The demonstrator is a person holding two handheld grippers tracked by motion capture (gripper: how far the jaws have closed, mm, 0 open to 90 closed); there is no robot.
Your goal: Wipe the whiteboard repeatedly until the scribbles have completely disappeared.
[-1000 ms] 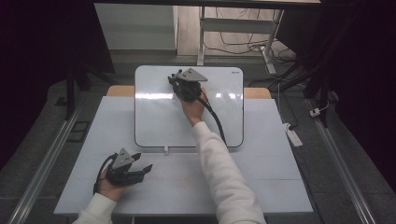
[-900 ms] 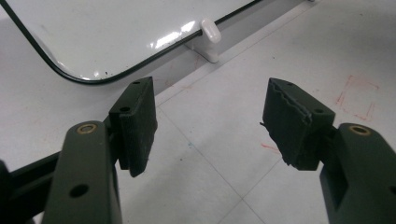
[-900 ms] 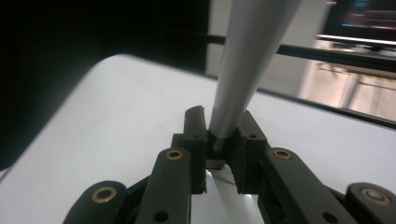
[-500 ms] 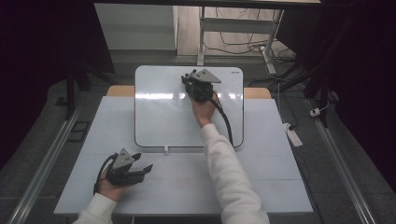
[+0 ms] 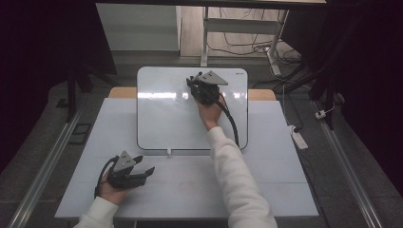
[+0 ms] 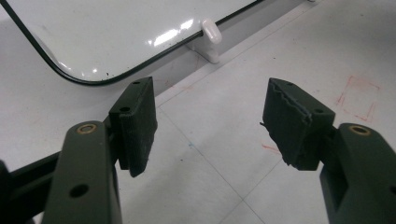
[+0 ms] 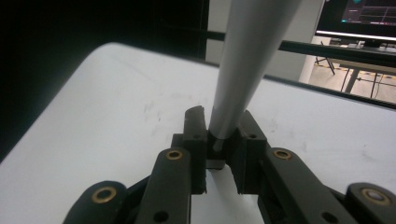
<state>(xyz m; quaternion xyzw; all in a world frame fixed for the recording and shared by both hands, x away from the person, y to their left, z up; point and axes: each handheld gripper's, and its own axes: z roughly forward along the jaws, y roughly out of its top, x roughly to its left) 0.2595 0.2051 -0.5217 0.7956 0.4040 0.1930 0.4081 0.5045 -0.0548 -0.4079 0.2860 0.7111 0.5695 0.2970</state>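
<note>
Marker (image 7: 243, 60), grey and tapered, clamped between the pads of the right hand-held gripper (image 5: 198, 85) over the far part of the whiteboard (image 5: 161, 118); arm extended forward. The right gripper view reveals the grip. Left hand-held gripper (image 6: 208, 121) rests on the desk (image 5: 190, 185), jaws apart, empty, near the board's corner.
</note>
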